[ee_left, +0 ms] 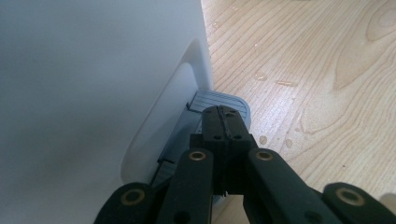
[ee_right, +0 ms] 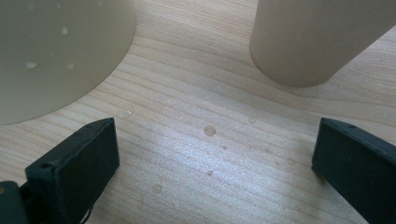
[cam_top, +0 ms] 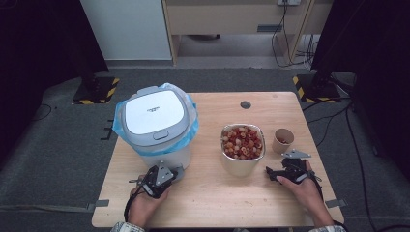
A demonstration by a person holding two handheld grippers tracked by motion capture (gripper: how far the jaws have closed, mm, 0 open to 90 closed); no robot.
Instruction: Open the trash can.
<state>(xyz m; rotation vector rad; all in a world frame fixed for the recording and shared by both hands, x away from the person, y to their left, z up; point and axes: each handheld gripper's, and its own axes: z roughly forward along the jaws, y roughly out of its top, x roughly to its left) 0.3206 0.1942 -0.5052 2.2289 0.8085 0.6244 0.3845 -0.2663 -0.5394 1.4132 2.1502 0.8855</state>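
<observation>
Your left gripper [ee_left: 223, 112] is closed with nothing held, its tips at the grey ribbed pedal [ee_left: 219, 100] at the foot of the white step bin [cam_top: 157, 126] with blue liner; the lid's small lettering is too small to read. Your right gripper [ee_right: 215, 154] rests wide open on the wooden table [cam_top: 217, 193], near the metal bowl of red and pale pieces [cam_top: 242, 143] and the brown paper cup [cam_top: 283, 140].

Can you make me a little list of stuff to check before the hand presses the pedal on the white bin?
1. Left gripper shut, so its tip can push: ok, its jaws are closed together.
2. Tip over the grey pedal at the foot of the white bin: ok, it sits right above the ribbed part; whether it touches, cannot tell.
3. Bin lid down: ok, it lies closed, with the blue bag poking out under it.
4. Right gripper free: ok, open with nothing between its jaws.
5. Bowl of snacks and paper cup away from the bin: ok, both stand apart on the table.
6. Table dry: not ok, small drops lie near the pedal.
</observation>
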